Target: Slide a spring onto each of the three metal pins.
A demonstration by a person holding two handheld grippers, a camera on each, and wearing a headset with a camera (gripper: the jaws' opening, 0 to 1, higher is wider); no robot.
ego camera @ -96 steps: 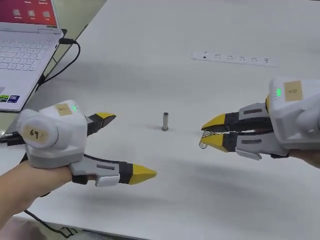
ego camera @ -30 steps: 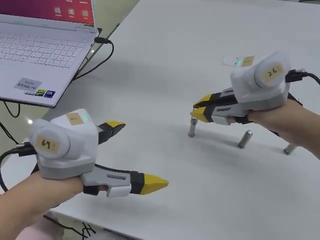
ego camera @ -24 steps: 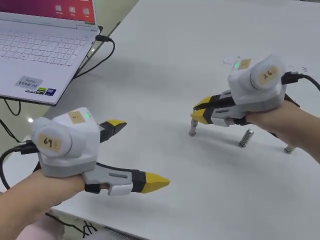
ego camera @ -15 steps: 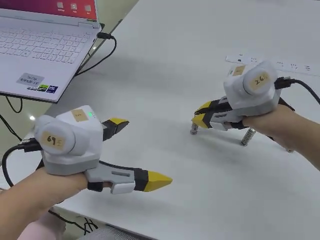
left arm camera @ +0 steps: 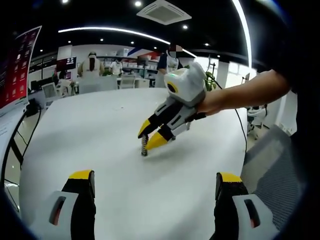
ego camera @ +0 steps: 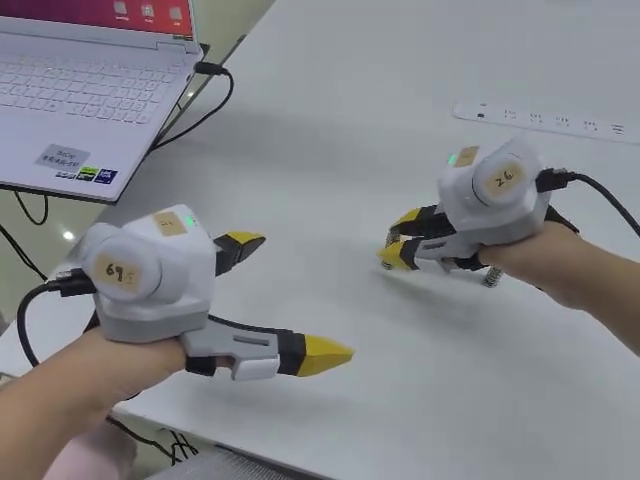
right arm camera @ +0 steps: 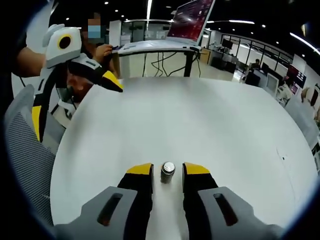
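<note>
Right gripper sits low over the pin. Its fingers are a little apart, one either side of the pin's top, with a small gap each side, not pinching. The left gripper view shows the spring coiled around that pin, which stands upright on the bench right under the yellow fingertips.

Change from 3.2 s ago: then the right fingers were pressed together on a spring, off to the side of a bare pin. Now the spring is on the pin and the fingers are off it. Versus 0.5 s ago: the fingertips have parted slightly and the gripper has come lower, so the pin is mostly hidden behind it in the head view.

Left gripper is unchanged: fingers spread wide, holding nothing, hovering well apart from the pin on the person's side, pointing toward it.

A second pin with a spring on it peeks out under the right hand, near the first pin on the side away from the left gripper, partly covered. Laptop sits well apart from the pin, off to the left gripper's side, with a cable plugged into its edge. Power strip lies on the bench well behind the pin. The head camera has shifted across the frames; the pin keeps its spot beside the second pin.
</note>
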